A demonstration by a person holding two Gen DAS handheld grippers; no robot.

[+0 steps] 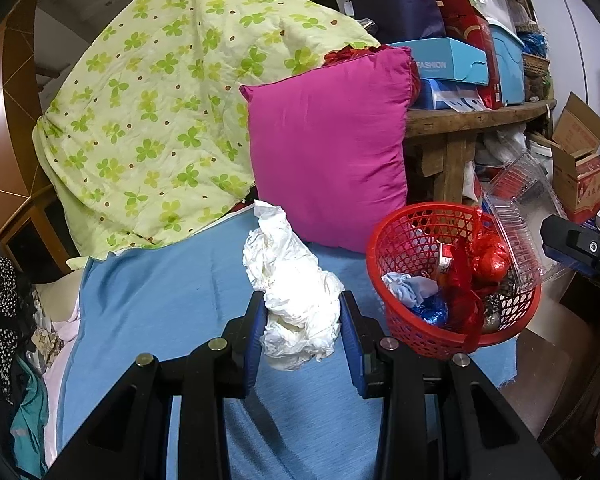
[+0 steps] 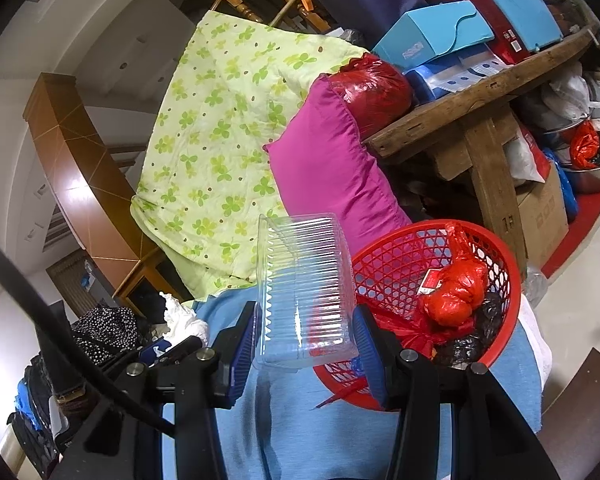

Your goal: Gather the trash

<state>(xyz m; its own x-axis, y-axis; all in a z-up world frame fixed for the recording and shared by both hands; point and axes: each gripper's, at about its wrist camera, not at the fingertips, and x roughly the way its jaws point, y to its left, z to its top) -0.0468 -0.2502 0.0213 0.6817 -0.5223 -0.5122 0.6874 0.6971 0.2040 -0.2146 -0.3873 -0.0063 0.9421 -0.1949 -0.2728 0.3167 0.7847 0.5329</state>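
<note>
We see open blue cloth (image 1: 172,300) left of the red basket (image 1: 396,248). The magenta pillow (image 1: 324,152) and green quilt (image 1: 148,112) wall off the back; the wooden bench (image 1: 460,120) blocks the right.

A blue sheet (image 1: 172,304) covers the surface that carries everything. On it stands a red basket (image 1: 400,240) near the right edge, with wrappers and a knotted red bag inside. A pink cushion (image 1: 328,144) stands upright at the back, just behind the basket. A green clover-print quilt (image 1: 152,112) is heaped at the back left, beside the cushion
</note>
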